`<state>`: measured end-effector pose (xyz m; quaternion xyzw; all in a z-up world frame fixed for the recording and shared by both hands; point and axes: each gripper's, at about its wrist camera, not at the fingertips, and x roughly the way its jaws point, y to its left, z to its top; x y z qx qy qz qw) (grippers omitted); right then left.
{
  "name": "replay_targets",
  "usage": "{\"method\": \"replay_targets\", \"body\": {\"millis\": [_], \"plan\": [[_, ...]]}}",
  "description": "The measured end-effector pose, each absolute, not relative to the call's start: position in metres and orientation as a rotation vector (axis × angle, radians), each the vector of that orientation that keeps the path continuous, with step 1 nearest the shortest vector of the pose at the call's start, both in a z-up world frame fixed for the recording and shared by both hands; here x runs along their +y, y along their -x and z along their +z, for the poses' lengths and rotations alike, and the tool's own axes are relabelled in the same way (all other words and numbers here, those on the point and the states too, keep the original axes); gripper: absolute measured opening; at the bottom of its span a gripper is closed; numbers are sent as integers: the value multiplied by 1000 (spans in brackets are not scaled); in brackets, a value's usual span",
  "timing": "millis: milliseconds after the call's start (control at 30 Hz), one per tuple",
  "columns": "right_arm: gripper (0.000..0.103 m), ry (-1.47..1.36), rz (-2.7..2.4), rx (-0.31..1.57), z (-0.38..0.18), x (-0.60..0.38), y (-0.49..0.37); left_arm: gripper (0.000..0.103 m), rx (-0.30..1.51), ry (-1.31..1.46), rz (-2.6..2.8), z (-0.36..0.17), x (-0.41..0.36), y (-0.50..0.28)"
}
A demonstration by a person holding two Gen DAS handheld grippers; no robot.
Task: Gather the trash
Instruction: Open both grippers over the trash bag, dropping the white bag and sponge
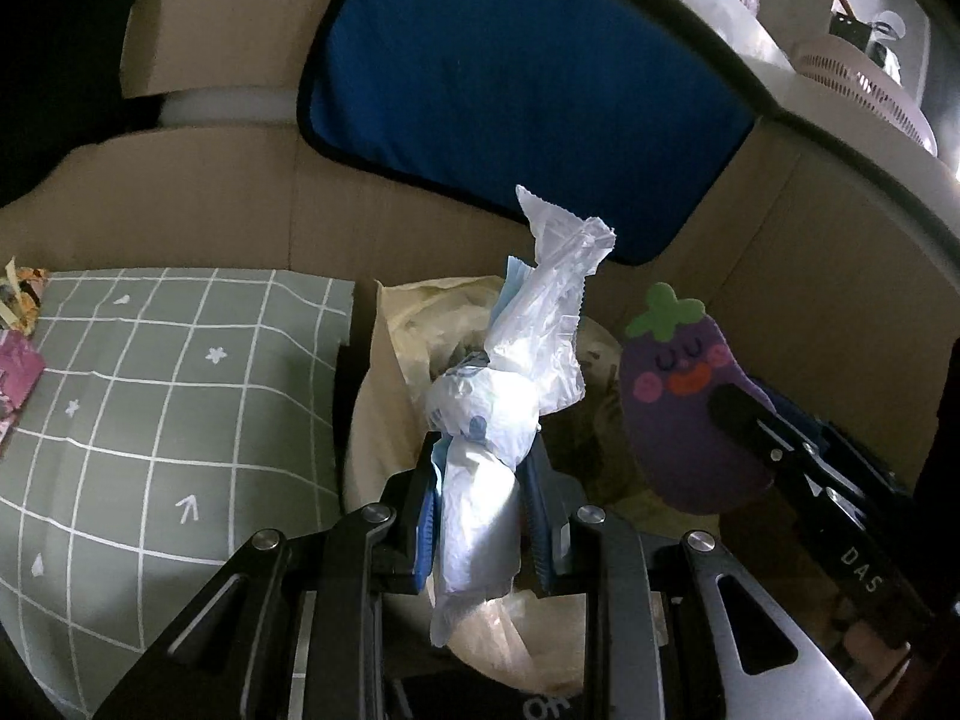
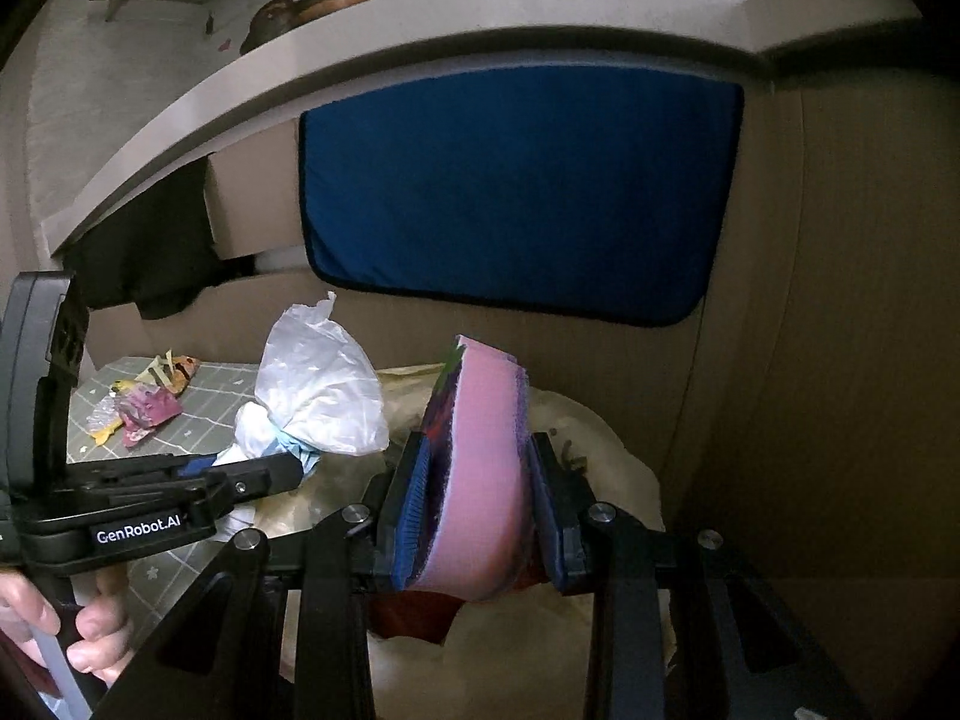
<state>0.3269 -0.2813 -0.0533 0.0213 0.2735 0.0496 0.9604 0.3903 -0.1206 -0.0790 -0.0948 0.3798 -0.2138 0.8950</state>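
Both grippers loaded, drop not yet made

Left gripper (image 1: 480, 516) fingers clamped crumpled white plastic (image 1: 528, 360); right gripper (image 2: 480, 516) fingers clamped an eggplant sponge (image 2: 480, 480), both above the lined bin (image 1: 408, 324); wrappers (image 2: 144, 405) remained on the checked worktop (image 1: 150, 420).

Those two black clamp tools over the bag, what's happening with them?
A person is clearing up trash with a hand-held gripper in each hand. The left gripper is clamped on a crumpled white plastic wrapper, and the right gripper is clamped on a purple eggplant-shaped sponge with a pink foam back. Both hang above an open, crinkled cream-coloured plastic bag. More scraps, colourful torn wrappers, lie on the grey grid-patterned cloth beside it.
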Motion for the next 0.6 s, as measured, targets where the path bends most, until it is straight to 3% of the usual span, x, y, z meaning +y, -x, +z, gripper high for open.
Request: {"method": "replay_targets", "body": {"millis": [333,400,533,600], "plan": [[31,-89,101,590,-67,-290,-336,27,821,210,-477,-83,-125,-398],[32,-107,102,588,-68,-293,-336,31,825,234,-496,-82,-122,-401],[39,-124,94,591,-71,-296,-334,50,826,277,-539,-78,-116,-402],[41,-129,89,596,-71,-295,-333,51,818,290,-532,-73,-113,-398]]}}
